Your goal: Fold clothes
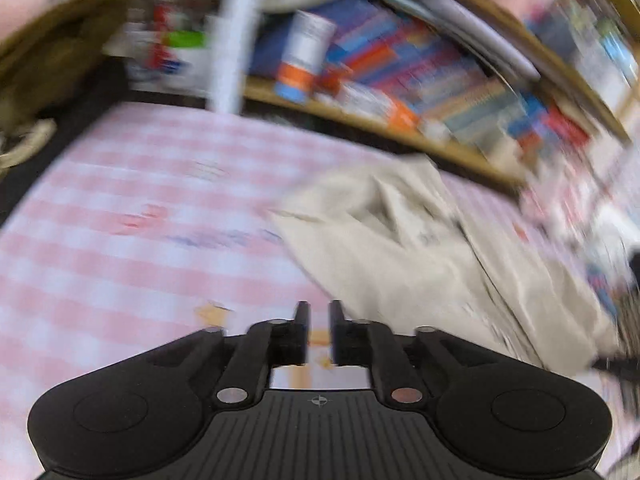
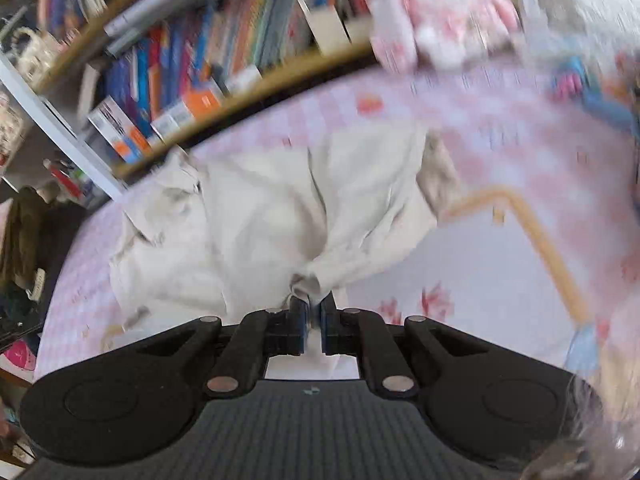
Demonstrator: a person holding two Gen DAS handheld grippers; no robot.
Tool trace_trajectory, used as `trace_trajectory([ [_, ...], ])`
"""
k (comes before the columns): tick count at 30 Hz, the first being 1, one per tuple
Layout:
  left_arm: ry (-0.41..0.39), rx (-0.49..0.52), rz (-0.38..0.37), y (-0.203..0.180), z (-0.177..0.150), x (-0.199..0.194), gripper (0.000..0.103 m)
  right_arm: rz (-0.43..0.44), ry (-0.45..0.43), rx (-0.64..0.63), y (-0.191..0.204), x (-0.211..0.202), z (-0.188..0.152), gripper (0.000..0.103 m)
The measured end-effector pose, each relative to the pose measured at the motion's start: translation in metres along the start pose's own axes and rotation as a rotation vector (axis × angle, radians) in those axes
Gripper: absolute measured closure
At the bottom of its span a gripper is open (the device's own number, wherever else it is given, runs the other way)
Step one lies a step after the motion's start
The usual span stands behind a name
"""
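Observation:
A crumpled cream garment (image 2: pixel 256 216) lies on a bed covered in pink-and-white checked sheet (image 1: pixel 140 200). In the right wrist view my right gripper (image 2: pixel 314 306) is shut on a bunched edge of the garment, which rises in a pinched fold from between the pads. In the left wrist view the same cream garment (image 1: pixel 420 248) lies to the right of my left gripper (image 1: pixel 319 312). That gripper hovers over bare sheet with a narrow gap between its fingers and nothing in it. Both views are motion-blurred.
A wooden bookshelf (image 1: pixel 400 80) packed with books runs along the far side of the bed. A white pole (image 1: pixel 234 36) stands by it. A pink floral bundle (image 2: pixel 444 12) and a blue item (image 2: pixel 612 108) lie at the bed's far right. Dark clutter (image 2: pixel 20 240) sits left of the bed.

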State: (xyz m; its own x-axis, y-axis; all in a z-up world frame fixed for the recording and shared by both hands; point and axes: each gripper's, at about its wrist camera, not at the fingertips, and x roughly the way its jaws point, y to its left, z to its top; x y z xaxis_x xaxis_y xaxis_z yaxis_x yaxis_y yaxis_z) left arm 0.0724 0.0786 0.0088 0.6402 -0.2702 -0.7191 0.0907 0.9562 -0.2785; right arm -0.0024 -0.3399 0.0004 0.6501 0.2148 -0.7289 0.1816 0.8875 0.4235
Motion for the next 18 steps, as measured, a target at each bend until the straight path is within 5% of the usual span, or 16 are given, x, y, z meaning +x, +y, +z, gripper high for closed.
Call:
trace_trajectory([
  [2, 0.035, 0.049, -0.013, -0.018, -0.004, 0.017, 0.038, 0.009, -0.003, -0.006, 0.004, -0.002, -0.001, 0.096],
  [3, 0.053, 0.074, -0.019, -0.027, -0.006, 0.026, 0.033, 0.008, -0.006, -0.017, 0.007, -0.003, 0.001, 0.096],
  [10, 0.136, 0.017, -0.056, -0.035, -0.015, 0.058, 0.032, -0.090, -0.054, -0.156, 0.024, -0.020, -0.002, 0.089],
  [15, 0.144, -0.079, -0.072, -0.030, -0.016, 0.072, 0.036, -0.148, -0.125, -0.469, 0.056, -0.036, -0.011, 0.058],
  [18, 0.127, -0.086, -0.069, -0.035, -0.013, 0.078, 0.057, -0.079, -0.104, -0.701, 0.083, -0.033, -0.020, 0.042],
])
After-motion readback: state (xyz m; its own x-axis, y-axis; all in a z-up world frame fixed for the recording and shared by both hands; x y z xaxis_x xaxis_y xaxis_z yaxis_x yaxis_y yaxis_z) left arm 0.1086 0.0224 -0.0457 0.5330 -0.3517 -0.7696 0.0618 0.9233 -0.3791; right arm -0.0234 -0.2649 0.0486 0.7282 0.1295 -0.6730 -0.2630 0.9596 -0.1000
